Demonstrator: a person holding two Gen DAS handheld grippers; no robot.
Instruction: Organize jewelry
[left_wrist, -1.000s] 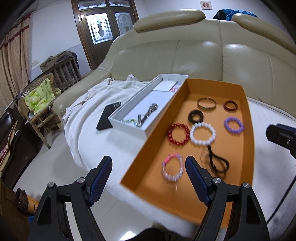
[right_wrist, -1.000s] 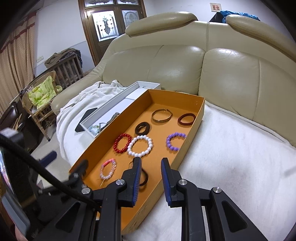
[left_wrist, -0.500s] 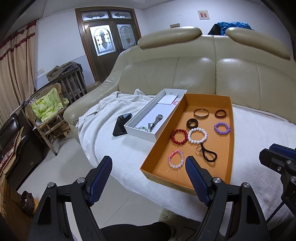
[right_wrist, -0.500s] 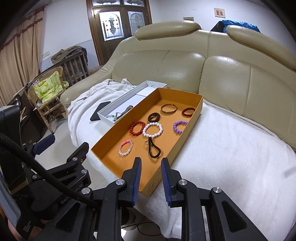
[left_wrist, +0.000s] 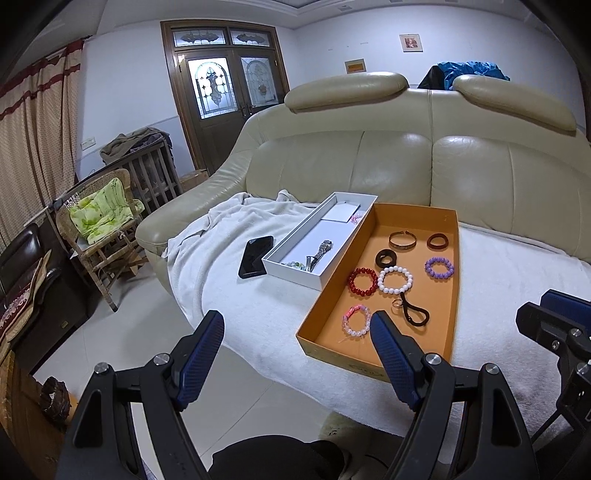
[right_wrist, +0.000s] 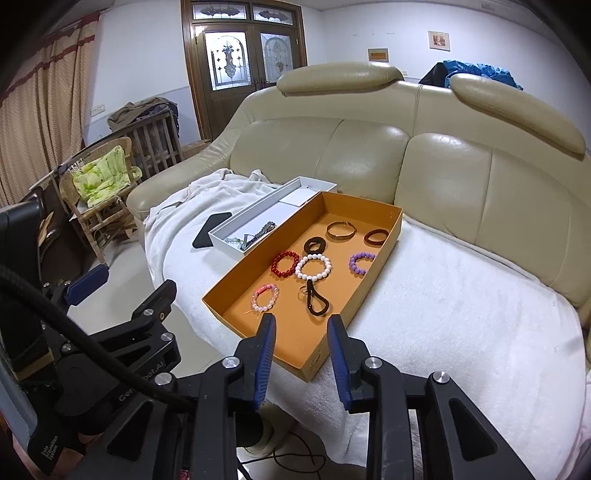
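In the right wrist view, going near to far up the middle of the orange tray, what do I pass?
Black cord loop → white bead bracelet → black ring → gold bangle.

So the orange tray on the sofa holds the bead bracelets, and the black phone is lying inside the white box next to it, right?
Not quite. The black phone lies on the white blanket, outside the white box and against its far side from the orange tray, as the left wrist view shows. The bead bracelets are indeed in the tray.
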